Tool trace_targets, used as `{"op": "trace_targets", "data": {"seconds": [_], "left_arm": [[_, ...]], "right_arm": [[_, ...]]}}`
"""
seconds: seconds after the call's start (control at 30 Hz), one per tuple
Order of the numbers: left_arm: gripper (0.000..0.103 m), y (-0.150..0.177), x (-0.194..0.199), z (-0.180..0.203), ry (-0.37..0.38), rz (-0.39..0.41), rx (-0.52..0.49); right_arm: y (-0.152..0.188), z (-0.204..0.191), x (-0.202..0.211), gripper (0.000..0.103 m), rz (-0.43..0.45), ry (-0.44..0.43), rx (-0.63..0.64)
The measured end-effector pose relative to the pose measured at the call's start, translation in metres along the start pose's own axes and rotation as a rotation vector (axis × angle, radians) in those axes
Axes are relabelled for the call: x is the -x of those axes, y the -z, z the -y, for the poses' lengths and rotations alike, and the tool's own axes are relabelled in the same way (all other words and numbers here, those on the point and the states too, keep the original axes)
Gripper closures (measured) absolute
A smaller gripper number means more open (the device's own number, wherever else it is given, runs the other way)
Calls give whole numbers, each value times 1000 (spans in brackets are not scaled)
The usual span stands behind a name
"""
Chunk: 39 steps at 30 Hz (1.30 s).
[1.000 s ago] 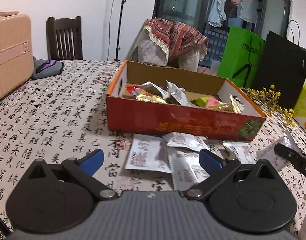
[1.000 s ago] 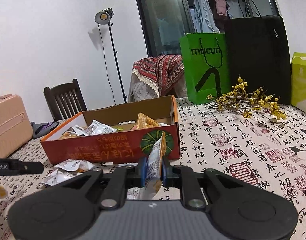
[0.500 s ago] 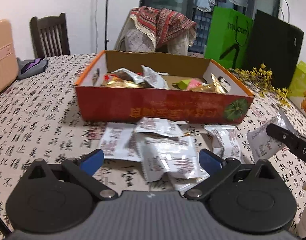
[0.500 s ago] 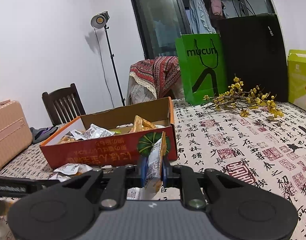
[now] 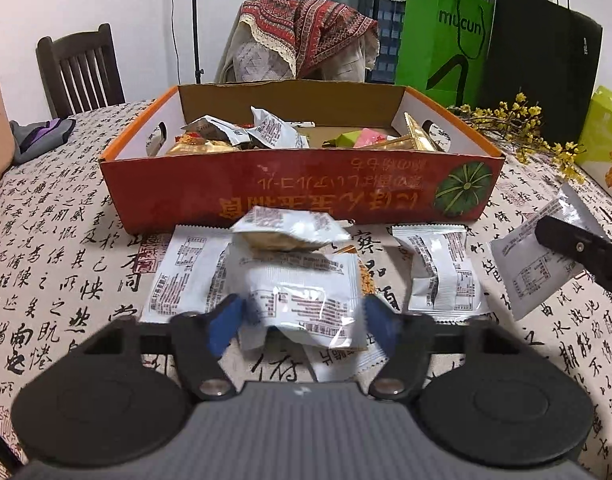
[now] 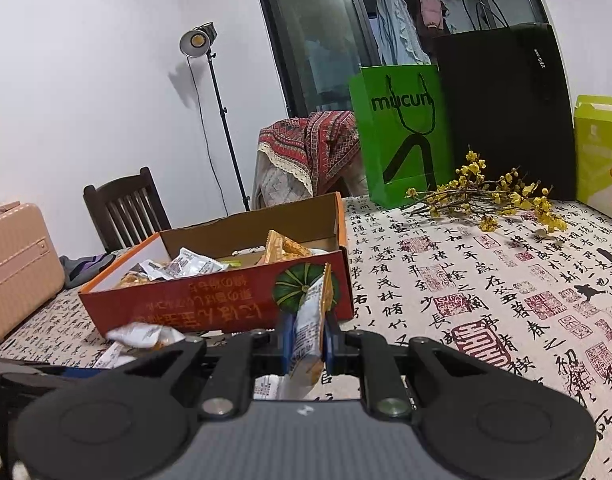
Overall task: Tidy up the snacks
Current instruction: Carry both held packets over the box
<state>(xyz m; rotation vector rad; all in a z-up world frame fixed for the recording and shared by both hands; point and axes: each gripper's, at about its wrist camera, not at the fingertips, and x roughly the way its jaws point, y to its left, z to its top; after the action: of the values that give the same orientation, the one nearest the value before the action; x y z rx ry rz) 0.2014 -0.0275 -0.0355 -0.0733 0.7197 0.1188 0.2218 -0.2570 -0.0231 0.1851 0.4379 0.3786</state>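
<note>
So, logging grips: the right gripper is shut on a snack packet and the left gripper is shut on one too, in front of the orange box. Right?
Not quite. The left gripper is open, its jaws either side of a white packet, as the left wrist view shows. The right gripper is indeed shut on a snack packet before the orange box.

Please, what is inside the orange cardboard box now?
Inside the orange cardboard box lie white snack packets, golden ones and a green-pink one. Its front wall covers the bottom, so anything underneath cannot be seen.
</note>
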Motion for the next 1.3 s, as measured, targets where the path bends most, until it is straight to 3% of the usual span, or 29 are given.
{"op": "trace_targets", "data": {"seconds": [0.07,0.17,0.77,1.3], "left_arm": [[49,1,3,-2,9,8,5],[51,3,10,-9,17,20,19],[52,2,65,-37,76,134,49],[52,-24,82,-39,118,211,47]], "right_arm": [[0,0,-1,88,-2,2,-1],[0,1,-1,88,-3,2,0],[-4,-9,9,88,41,7,40],[-31,-26,24,88,99,-6,62]]}}
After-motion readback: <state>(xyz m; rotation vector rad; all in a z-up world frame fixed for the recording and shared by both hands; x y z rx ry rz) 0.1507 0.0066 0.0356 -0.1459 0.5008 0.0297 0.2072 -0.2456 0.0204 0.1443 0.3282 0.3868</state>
